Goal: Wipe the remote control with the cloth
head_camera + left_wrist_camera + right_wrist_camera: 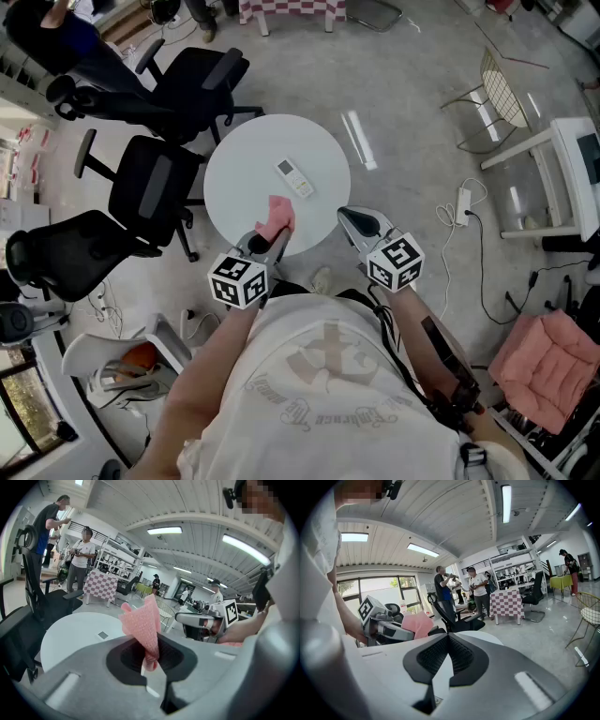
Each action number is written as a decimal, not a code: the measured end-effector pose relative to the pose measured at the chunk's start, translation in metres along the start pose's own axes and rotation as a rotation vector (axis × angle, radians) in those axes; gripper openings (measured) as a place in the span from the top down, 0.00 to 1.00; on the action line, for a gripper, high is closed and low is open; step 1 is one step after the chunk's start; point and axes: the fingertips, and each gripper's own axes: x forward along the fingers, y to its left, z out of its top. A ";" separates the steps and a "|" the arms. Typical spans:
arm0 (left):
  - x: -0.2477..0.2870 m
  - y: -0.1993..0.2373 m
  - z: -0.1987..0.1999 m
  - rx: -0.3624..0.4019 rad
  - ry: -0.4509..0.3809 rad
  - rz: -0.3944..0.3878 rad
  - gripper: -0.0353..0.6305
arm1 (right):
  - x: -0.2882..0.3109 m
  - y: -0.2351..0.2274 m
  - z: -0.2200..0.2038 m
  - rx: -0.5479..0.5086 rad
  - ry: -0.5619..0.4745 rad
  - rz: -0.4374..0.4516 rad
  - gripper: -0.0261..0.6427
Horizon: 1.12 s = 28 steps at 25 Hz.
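A white remote control (pixel 294 177) lies flat on the round white table (pixel 244 169), a little right of its middle. My left gripper (pixel 267 242) is over the table's near edge, shut on a pink cloth (pixel 277 217) that sticks up from its jaws. In the left gripper view the cloth (pixel 143 625) stands pinched in that gripper (pixel 149 658), with the remote (pixel 103 635) farther off on the tabletop. My right gripper (pixel 361 225) hovers just off the table's near right edge. Its jaws (pixel 449 637) are shut with nothing between them. It is apart from the remote.
Three black office chairs (pixel 150 187) crowd the table's left side. On the floor to the right are a wire chair (pixel 502 94), a white stand (pixel 572 169), a power strip with cable (pixel 464 202) and a pink cushion (pixel 548 361). People stand in the background.
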 end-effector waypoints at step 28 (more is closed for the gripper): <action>0.000 0.024 0.012 -0.007 0.031 0.037 0.89 | 0.031 -0.009 -0.011 0.060 0.060 0.019 0.95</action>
